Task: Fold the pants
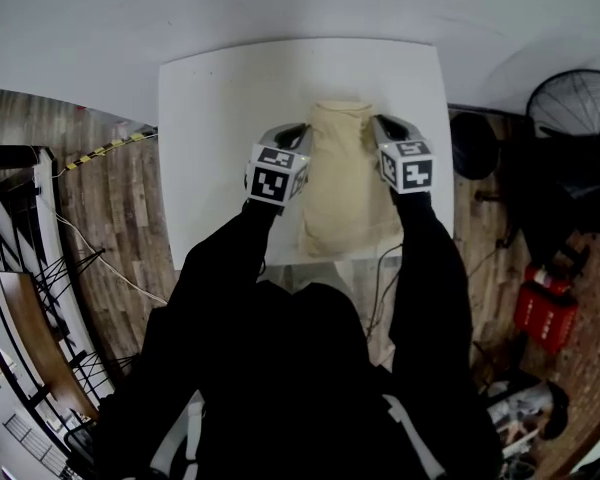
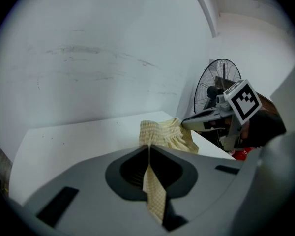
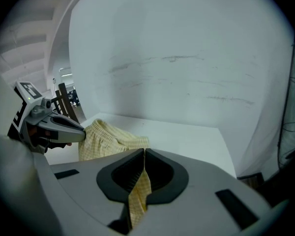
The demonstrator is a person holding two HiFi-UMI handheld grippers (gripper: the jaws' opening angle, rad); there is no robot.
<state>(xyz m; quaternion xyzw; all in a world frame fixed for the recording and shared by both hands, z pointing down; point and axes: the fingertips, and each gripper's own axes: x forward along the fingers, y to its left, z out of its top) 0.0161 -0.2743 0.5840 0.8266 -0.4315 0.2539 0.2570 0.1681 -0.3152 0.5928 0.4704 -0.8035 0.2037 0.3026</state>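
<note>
Head view: pants (image 1: 342, 183) span left hand-held gripper (image 1: 301, 131) and right hand-held gripper (image 1: 378, 123), both clamping them.

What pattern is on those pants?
The pants are pale yellow with a fine check, clearest in the left gripper view.

In the head view the person's sleeves (image 1: 425, 268) cover parts of the near edge of the table (image 1: 210, 118) at 6 o'clock. The fan (image 1: 580, 103) at 2 o'clock is cut by the picture's edge, and a red thing (image 1: 545, 308) at 4 o'clock is too blurred to name. In the left gripper view the grey body of the left gripper (image 2: 149, 145) hides the nearer part of the pants (image 2: 164, 132), and the right gripper (image 2: 187, 123) covers the fan's lower part.
</note>
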